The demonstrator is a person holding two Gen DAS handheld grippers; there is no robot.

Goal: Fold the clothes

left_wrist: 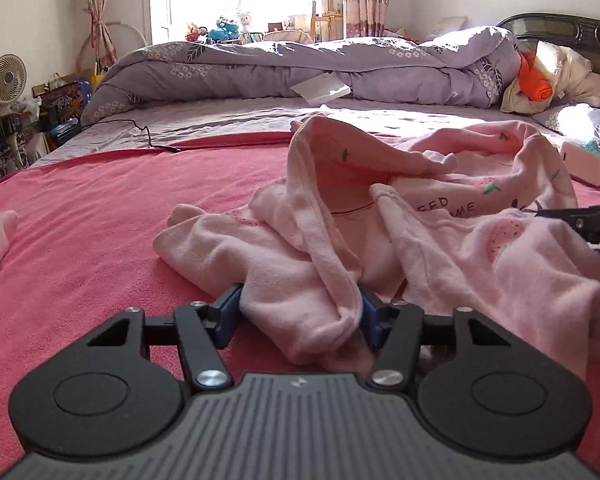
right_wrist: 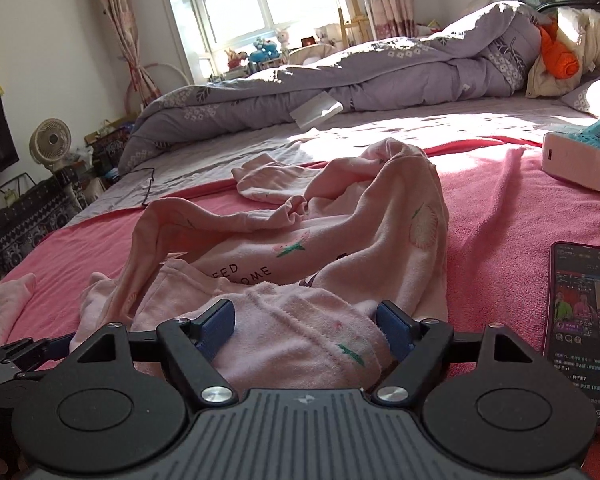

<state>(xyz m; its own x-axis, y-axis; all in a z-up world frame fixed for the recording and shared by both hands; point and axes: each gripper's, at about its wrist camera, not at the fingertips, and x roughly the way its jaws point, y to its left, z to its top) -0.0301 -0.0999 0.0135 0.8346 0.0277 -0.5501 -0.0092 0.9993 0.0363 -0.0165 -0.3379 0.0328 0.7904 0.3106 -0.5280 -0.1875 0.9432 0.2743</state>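
Left wrist view: left gripper (left_wrist: 298,312) and right gripper (right_wrist: 306,326) are both sitting wide apart around bunched pink shirt (left_wrist: 440,240) fabric, not pinching it.

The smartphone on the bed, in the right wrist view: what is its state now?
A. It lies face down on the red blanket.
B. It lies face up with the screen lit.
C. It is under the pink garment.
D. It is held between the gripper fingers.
B: the smartphone lies face up on the red blanket with a video on its lit screen, to the right of the right gripper, apart from the pink garment.
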